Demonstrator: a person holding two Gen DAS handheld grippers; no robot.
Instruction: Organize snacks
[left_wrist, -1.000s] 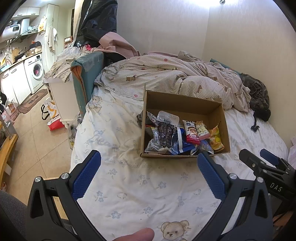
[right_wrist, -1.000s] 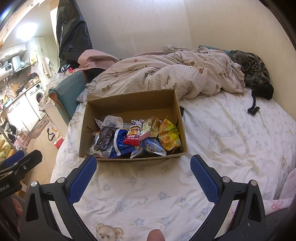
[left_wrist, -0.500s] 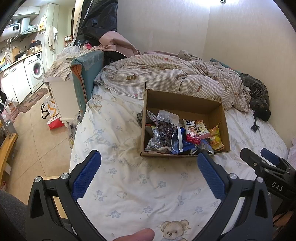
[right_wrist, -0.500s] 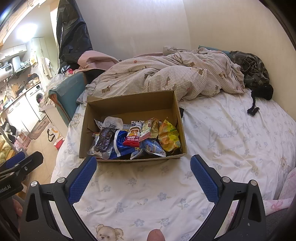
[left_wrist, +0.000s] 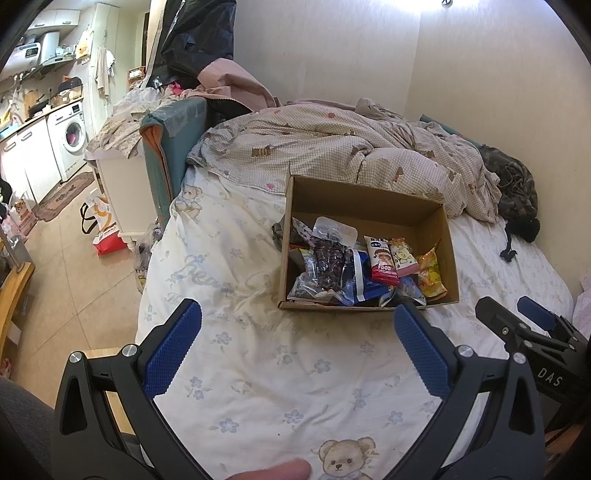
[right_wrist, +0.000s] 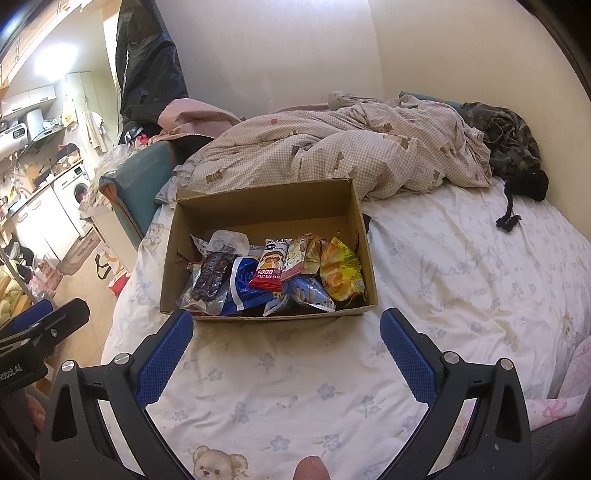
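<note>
Cardboard box (right_wrist: 266, 218) of snacks (right_wrist: 275, 275) sits unchanged (barely any drift); both claws, left (left_wrist: 295, 339) and right (right_wrist: 286, 341), remain spread, empty.

Bed (right_wrist: 461, 280), floral bear-print sheet: cardboard box (right_wrist: 258, 206) mid-bed, checked quilt (right_wrist: 332, 158) bunched behind, dark garment (right_wrist: 509, 147) far corner.

The left gripper (left_wrist: 295, 328) is held with its two blue-padded fingers (left_wrist: 171, 347) spread wide apart, nothing between them, and a fingertip (left_wrist: 271, 472) of the holding hand shows at the bottom edge below the gap. The right gripper (right_wrist: 286, 332) is likewise wide open and empty, its blue pads (right_wrist: 408, 356) angled outward, with a fingertip (right_wrist: 312, 469) just beneath it. Each gripper appears at the side of the other's view: the right one to the right of the left, the left one to the left of the right.
</note>
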